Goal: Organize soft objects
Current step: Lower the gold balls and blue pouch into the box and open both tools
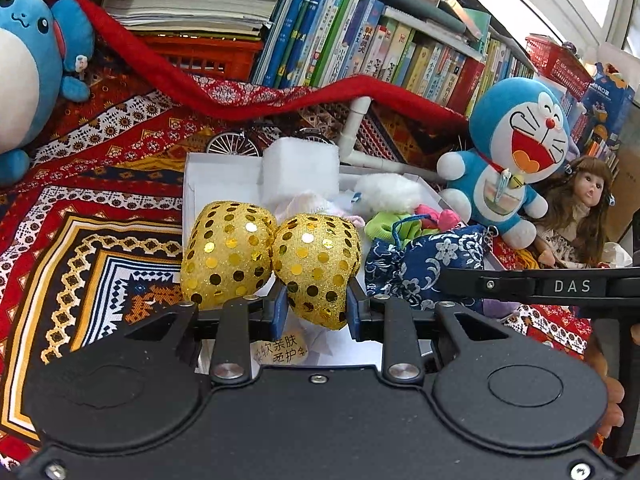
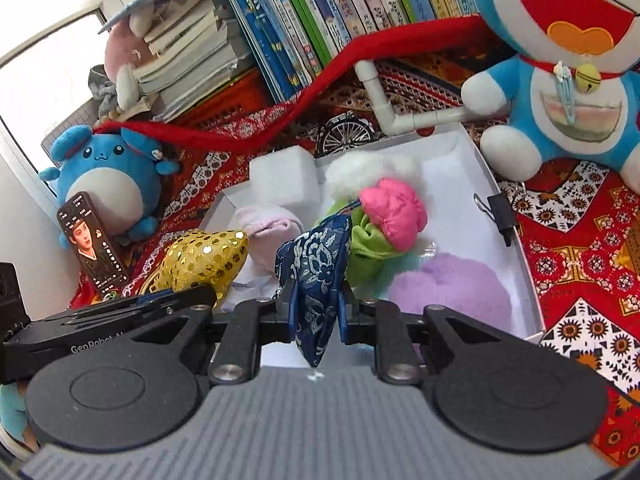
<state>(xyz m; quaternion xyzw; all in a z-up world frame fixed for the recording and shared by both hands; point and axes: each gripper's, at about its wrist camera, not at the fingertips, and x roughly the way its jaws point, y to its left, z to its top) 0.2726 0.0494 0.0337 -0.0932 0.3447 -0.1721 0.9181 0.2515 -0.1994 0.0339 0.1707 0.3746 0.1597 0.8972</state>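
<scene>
My left gripper [image 1: 317, 307] is shut on a gold sequin soft toy [image 1: 312, 264] and holds it over the near left part of a white box [image 1: 216, 184]. The toy also shows in the right wrist view [image 2: 204, 260]. My right gripper [image 2: 317, 312] is shut on a blue floral fabric pouch [image 2: 316, 276], also in the left wrist view [image 1: 420, 264], over the same box [image 2: 472, 184]. In the box lie a white foam block [image 2: 284, 180], a pink and green soft piece [image 2: 390, 216], a white fluffy item [image 2: 360, 172], a pale pink cloth [image 2: 268, 222] and a purple fluffy item [image 2: 452, 284].
A Doraemon plush [image 1: 516, 148] and a doll [image 1: 580, 204] stand right of the box. A blue round plush [image 2: 100, 184] and a phone [image 2: 94, 244] are at the left. Books [image 1: 360, 40], a red scarf [image 1: 240, 96], a white pipe [image 2: 384, 100] and a binder clip [image 2: 500, 212] are around it.
</scene>
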